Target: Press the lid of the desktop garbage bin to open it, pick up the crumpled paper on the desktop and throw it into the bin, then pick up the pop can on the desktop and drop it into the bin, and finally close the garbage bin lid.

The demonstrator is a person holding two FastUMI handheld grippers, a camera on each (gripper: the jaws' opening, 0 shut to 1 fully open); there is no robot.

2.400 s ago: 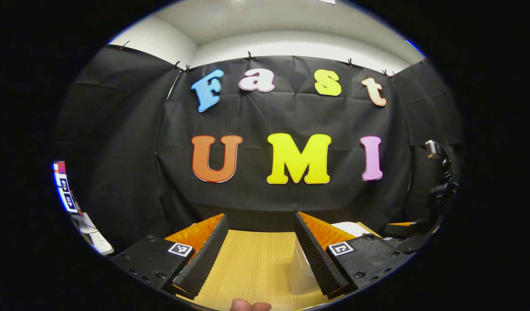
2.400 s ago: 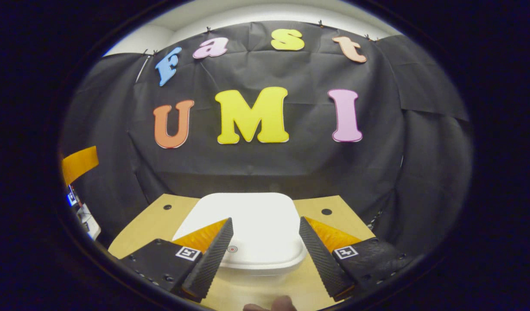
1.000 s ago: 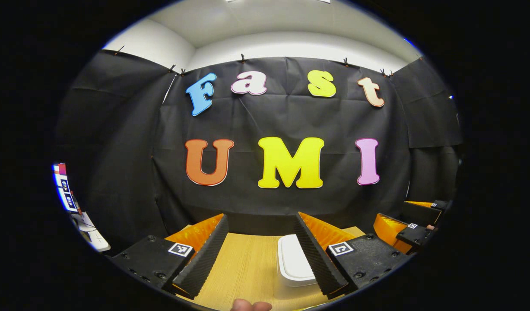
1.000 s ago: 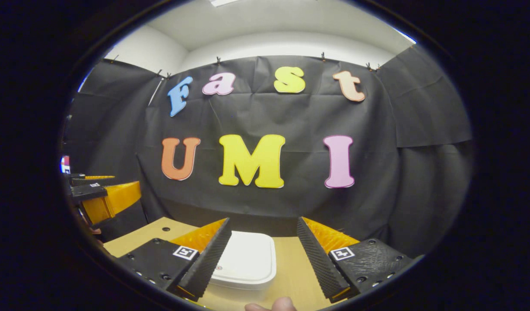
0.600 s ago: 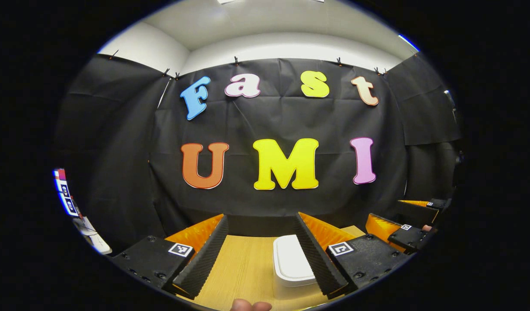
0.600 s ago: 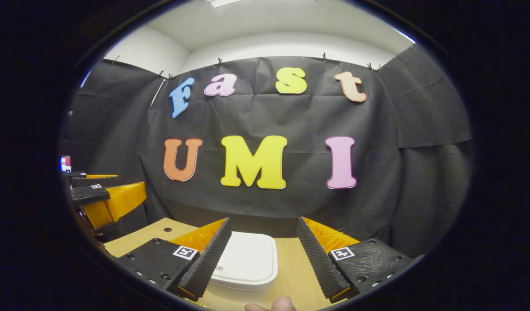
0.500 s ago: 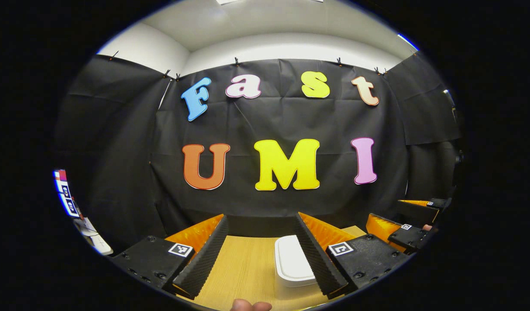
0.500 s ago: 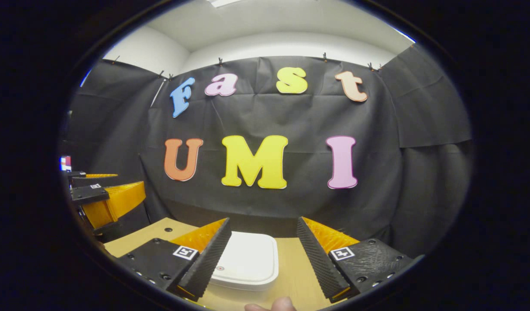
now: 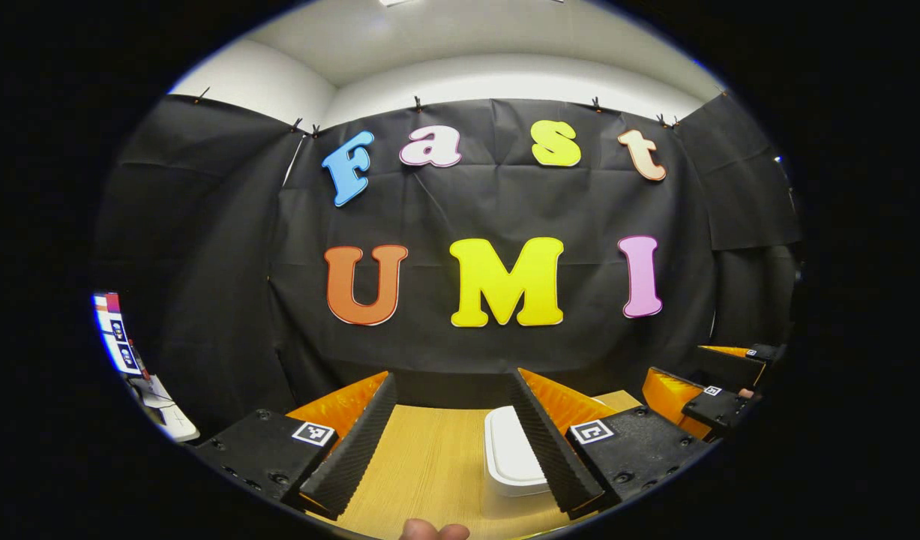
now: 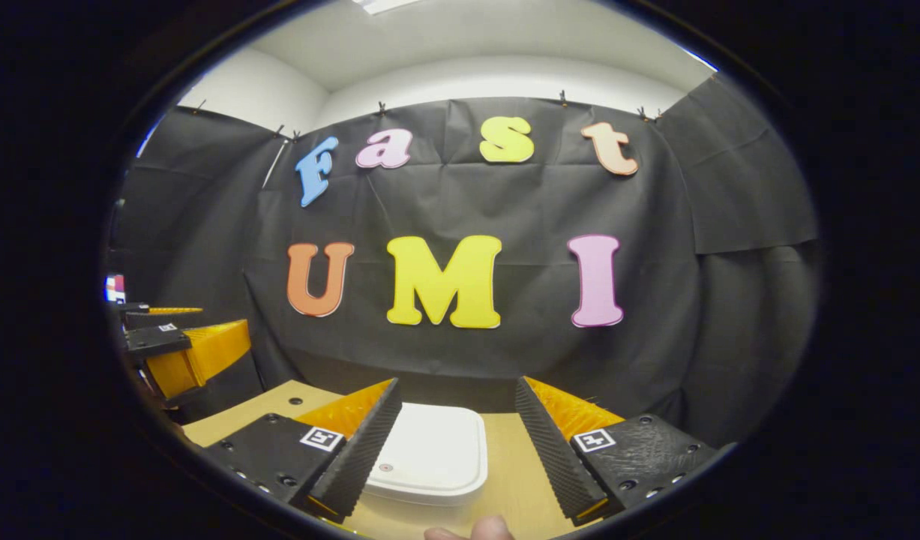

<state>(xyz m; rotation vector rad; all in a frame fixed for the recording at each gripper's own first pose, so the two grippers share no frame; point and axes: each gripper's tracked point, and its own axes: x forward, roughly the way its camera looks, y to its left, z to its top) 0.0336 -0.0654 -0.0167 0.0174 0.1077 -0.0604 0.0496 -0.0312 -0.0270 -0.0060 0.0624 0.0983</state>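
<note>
The white bin (image 10: 428, 459) sits on the wooden desk (image 10: 519, 472) with its lid (image 10: 437, 446) down flat. In the right gripper view it is low, near 6 o'clock, just past the right gripper (image 10: 456, 442). In the left gripper view the bin (image 9: 510, 455) is near 5 o'clock, partly behind one finger.

A little while ago the right gripper was tipped down right over the lid, and the bin looked big and close. Now the bin looks smaller and lower, so the gripper has pulled up and back. The lid is shut. I see no paper ball and no can on the desk, so they are probably inside the bin, but the view is low and I can't be sure. If so, the job looks about done.

The right gripper points straight ahead at the back wall. Its jaws are wide open and hold nothing. A fingertip (image 10: 471, 531) peeks in at 6 o'clock.

The left gripper (image 9: 452, 431) points ahead too, above the desk (image 9: 430, 465). Its jaws are also wide open and empty. The right gripper (image 9: 681, 394) shows off at 4 o'clock, well apart from it.
</note>
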